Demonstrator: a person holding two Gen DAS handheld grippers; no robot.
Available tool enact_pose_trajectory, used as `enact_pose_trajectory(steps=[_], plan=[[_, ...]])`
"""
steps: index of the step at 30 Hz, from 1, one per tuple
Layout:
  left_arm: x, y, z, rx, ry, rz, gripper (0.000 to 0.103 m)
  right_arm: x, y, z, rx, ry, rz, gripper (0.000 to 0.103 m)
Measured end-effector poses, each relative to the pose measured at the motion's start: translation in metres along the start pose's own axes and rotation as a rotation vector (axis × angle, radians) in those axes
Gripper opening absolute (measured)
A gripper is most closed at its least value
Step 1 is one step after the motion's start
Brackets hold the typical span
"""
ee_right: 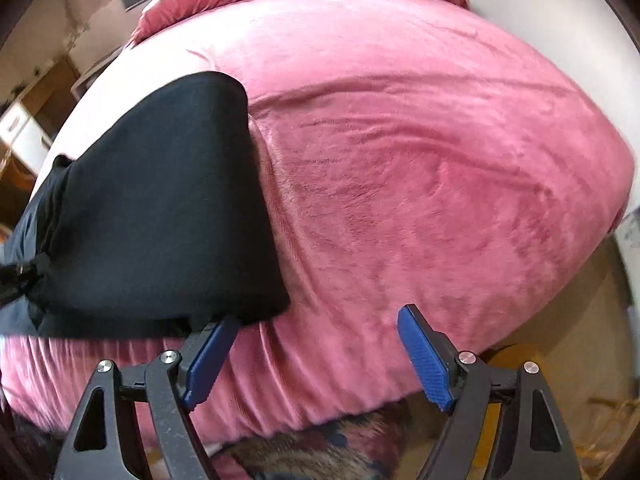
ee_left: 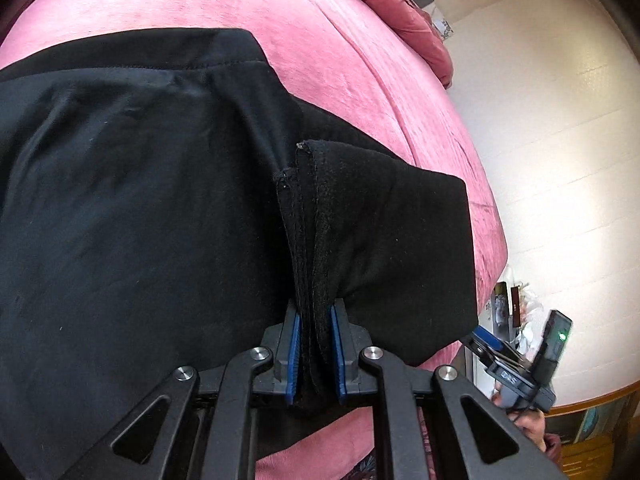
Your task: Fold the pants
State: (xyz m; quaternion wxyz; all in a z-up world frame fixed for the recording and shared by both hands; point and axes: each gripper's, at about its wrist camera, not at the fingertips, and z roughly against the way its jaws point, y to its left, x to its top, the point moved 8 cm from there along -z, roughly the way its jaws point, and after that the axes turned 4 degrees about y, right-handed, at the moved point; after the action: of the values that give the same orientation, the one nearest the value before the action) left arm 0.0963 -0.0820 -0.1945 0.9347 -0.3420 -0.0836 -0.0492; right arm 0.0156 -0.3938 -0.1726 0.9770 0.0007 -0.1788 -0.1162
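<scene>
Between the blue pads of the left gripper [ee_left: 314, 354], several bunched layers of the black pants [ee_left: 140, 200] are clamped, the rest spread ahead on the pink blanket [ee_left: 340, 40]. Beside them, the right gripper [ee_right: 318, 354] is held spread wide, grasping nothing.

the pants [ee_left: 140, 200] lie on the blanket [ee_right: 400, 160], apparently near its front edge.
</scene>
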Motion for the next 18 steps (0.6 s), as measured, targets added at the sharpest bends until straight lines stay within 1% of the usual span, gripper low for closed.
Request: enact_pose_trajectory(steps=[4,6,7,8,10,12,14,16,18], plan=[[0.0,-0.01,-0.006,0.046,-0.019,-0.051,0.014,0.006,0.002,0.031,-0.008,-0.056,0.074,0.074],[0.0,-0.014,-0.003,0.057,-0.03,-0.066,0.014,0.02,0.015,0.05,0.035,-0.108,0.097,0.065],[-0.001,-0.018,-0.003,0.071,-0.034,-0.08,0.014,0.025,0.022,0.055,0.068,-0.125,0.106,0.063],[-0.002,-0.02,-0.004,0.083,-0.036,-0.094,0.014,0.036,0.035,0.057,0.114,-0.142,0.121,0.063],[-0.001,-0.021,-0.007,0.089,-0.035,-0.096,0.014,0.053,0.057,0.055,0.152,-0.157,0.145,0.06],[0.001,-0.019,-0.012,0.082,-0.03,-0.077,0.014,0.075,0.087,0.045,0.195,-0.175,0.184,0.058],[0.0,-0.017,-0.014,0.079,-0.031,-0.068,0.014,0.093,0.111,0.032,0.199,-0.17,0.2,0.058],[-0.001,-0.015,-0.015,0.081,-0.037,-0.066,0.014,0.109,0.118,0.0,0.191,-0.151,0.181,0.058],[0.0,-0.014,-0.018,0.077,-0.041,-0.05,0.014,0.119,0.119,-0.025,0.198,-0.099,0.135,0.057]])
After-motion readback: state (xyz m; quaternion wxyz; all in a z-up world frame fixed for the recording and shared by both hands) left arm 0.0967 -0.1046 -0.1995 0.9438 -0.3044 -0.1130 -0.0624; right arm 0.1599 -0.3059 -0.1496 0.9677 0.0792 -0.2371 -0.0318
